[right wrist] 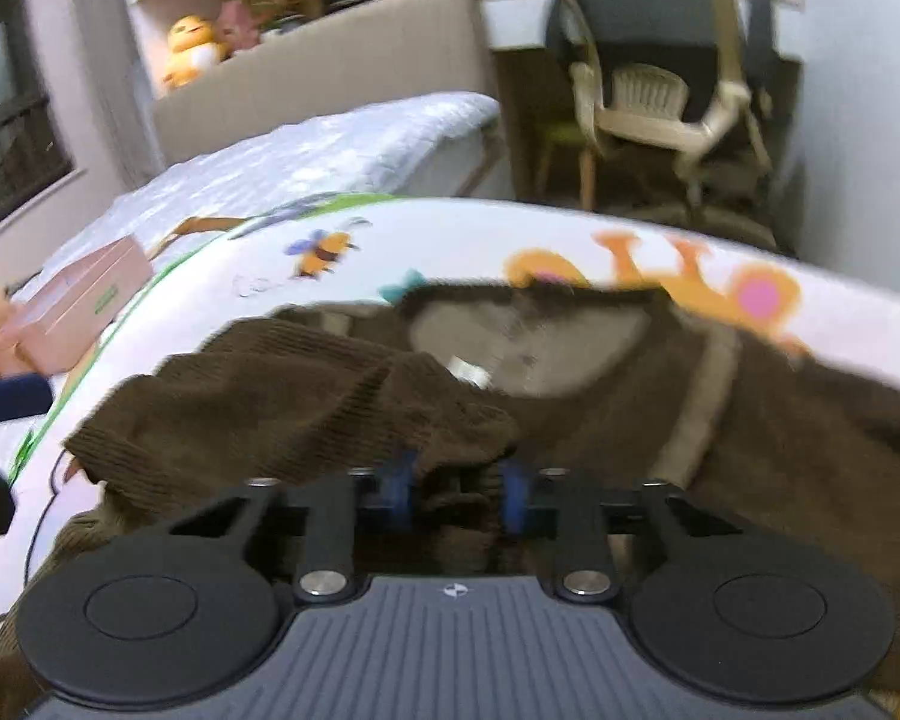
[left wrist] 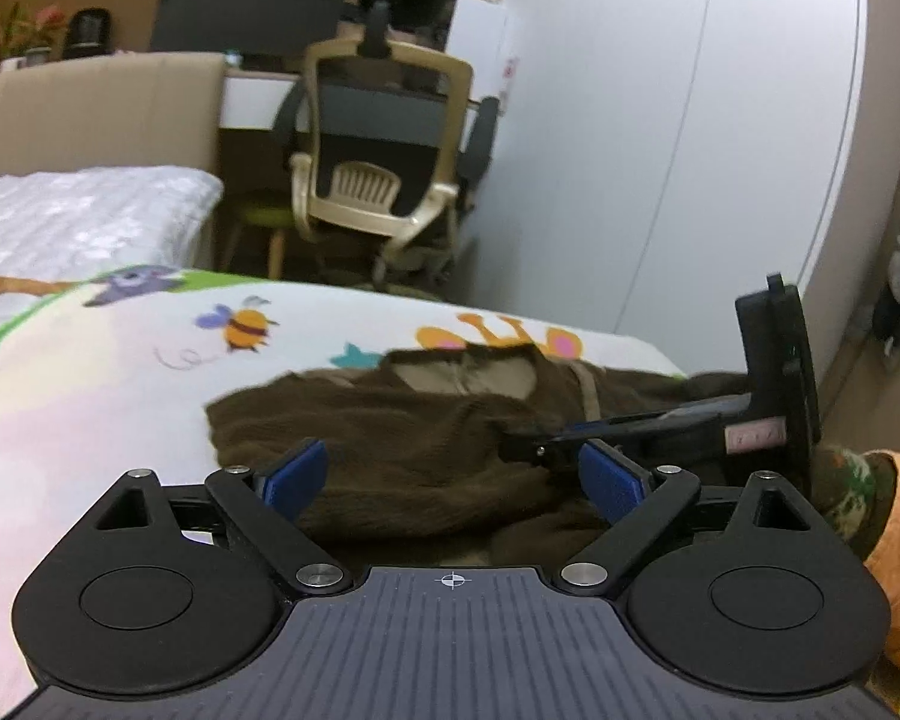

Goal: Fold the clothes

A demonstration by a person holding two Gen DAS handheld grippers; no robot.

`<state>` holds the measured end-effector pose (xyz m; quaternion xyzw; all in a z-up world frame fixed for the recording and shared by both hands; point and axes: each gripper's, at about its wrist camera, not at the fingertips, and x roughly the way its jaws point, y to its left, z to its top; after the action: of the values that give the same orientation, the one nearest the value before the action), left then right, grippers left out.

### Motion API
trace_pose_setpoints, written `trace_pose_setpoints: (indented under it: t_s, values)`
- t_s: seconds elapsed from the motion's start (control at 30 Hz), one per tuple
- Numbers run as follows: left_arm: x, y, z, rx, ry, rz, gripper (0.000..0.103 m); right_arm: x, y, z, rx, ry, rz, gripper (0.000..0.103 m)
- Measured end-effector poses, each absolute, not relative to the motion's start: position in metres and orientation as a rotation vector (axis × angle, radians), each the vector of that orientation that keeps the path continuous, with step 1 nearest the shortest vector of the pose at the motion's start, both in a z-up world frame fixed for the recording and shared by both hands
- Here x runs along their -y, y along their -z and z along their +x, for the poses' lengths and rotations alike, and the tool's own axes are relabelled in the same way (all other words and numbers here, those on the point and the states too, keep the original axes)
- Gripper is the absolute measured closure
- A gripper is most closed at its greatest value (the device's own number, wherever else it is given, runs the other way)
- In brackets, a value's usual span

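Between the spread jaws of the left gripper [left wrist: 453, 480] the way forward is lying open above the brown sweater [left wrist: 402, 438]; just right of its right jaw the right gripper [left wrist: 660, 426] is reaching across, blocking that side; left of the jaws bare printed blanket [left wrist: 120, 372] is offering room. The right gripper's [right wrist: 457, 492] jaws are filled with a sweater [right wrist: 306, 384] fold, which is rising ahead-left; far left a pink box [right wrist: 75, 306] is sitting on the bed.
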<state>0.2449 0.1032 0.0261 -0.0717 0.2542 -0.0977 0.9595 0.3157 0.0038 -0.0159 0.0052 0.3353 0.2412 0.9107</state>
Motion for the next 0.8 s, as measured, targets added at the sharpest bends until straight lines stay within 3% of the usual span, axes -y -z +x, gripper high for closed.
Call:
trace_pose_setpoints:
  t_s: [0.13,0.33,0.43,0.5,0.57,0.7,0.8]
  values:
    - [-0.105,-0.037,0.251,-0.481,0.209,-0.157,0.007,0.018,-0.017,0.311,-0.58,-0.421,-0.039,0.082]
    - [-0.081,-0.022,0.287,-0.507,0.3,-0.2,0.006,0.064,0.007,0.34,-0.746,-0.329,-0.012,0.075]
    - [-0.071,0.005,0.313,-0.605,0.321,-0.27,0.006,0.072,0.02,0.336,-0.739,-0.29,-0.05,0.052]
    - [-0.069,0.023,0.323,-0.664,0.307,-0.301,0.006,0.085,0.008,0.322,-0.686,-0.294,-0.067,0.049]
    - [-0.068,0.035,0.325,-0.695,0.29,-0.301,0.006,0.106,-0.012,0.299,-0.594,-0.264,-0.125,0.04]
    - [-0.066,0.041,0.319,-0.669,0.289,-0.253,0.005,0.15,-0.037,0.245,-0.466,-0.139,-0.294,0.034]
    - [-0.063,0.043,0.316,-0.653,0.29,-0.238,0.002,0.184,-0.037,0.214,-0.512,-0.111,-0.264,0.034]
